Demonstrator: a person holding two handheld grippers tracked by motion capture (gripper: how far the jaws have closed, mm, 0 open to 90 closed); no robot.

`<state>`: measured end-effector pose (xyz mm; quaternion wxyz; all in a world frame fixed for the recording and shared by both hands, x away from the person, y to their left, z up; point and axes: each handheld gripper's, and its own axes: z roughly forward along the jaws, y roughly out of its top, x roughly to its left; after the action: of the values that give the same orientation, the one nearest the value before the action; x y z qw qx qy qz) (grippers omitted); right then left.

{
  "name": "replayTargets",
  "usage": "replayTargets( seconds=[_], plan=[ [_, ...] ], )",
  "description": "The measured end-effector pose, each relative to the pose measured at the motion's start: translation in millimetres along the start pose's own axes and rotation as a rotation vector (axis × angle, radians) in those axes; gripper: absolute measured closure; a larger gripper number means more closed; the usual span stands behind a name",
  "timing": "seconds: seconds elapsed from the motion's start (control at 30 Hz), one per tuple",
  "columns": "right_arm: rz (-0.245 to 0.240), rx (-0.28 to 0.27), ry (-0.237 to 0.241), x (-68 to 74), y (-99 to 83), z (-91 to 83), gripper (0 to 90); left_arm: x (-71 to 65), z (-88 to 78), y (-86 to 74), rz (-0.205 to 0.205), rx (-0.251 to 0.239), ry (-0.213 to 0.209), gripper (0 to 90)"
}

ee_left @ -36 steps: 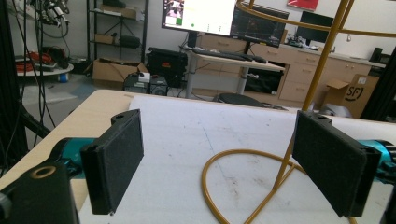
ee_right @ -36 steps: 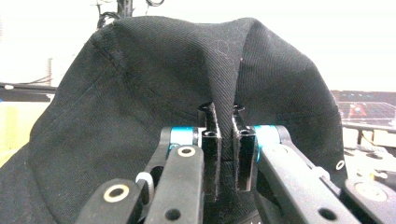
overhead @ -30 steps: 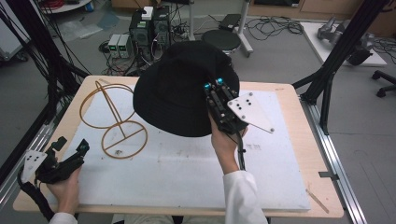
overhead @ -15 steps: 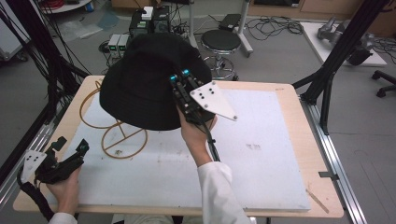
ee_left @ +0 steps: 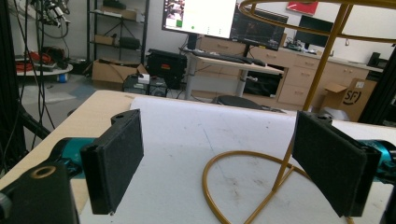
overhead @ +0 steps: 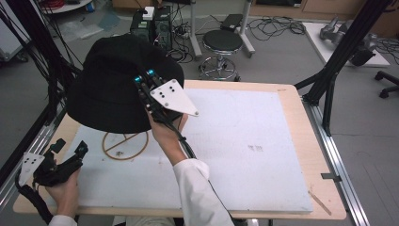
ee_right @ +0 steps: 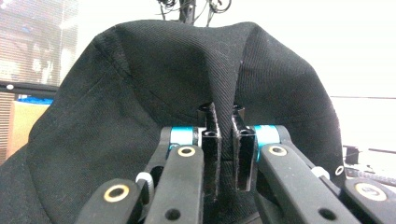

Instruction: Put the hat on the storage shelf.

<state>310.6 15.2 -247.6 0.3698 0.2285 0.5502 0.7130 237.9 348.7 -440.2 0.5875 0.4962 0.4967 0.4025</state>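
The person wears a white long sleeve [overhead: 200, 188] on the right arm. Each hand carries black two-jaw tongs with teal collars: the left tongs [ee_left: 219, 161] have flat black foam-faced pads, the right tongs [overhead: 143, 80] a grey three-cornered plate with dark screws and a trailing black cable. Brass-ringed pivots dot the linkages.
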Motion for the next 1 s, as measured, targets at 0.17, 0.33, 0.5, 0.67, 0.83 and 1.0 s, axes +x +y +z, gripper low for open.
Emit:
replayTargets(
  seconds=[0.17,0.33,0.5,0.67,0.83,1.0],
  plan=[
    [0.005,0.003,0.026,8.4,-5.1,11.2,85.9,-0.2,0.1,0.0,0.0,0.001,-0.001,17.2],
    [0.04,-0.011,0.052,19.5,-15.9,30.0,85.9,-0.5,0.2,-0.1,0.002,0.0,-0.004,17.3],
    [0.03,0.023,0.077,29.8,-23.7,41.7,85.8,0.8,0.0,-0.2,-0.002,0.0,-0.003,17.2],
    [-0.003,0.109,0.119,45.0,-41.2,53.0,85.8,2.3,-0.3,-0.2,-0.01,-0.003,-0.001,17.3],
    [0.001,0.141,0.114,48.7,-47.4,54.2,85.7,3.2,-0.8,-0.2,-0.008,-0.001,-0.001,17.2],
    [0.007,0.163,0.125,46.4,-46.9,49.6,85.4,3.0,0.2,-0.8,-0.009,0.004,0.0,17.2]
  ],
)
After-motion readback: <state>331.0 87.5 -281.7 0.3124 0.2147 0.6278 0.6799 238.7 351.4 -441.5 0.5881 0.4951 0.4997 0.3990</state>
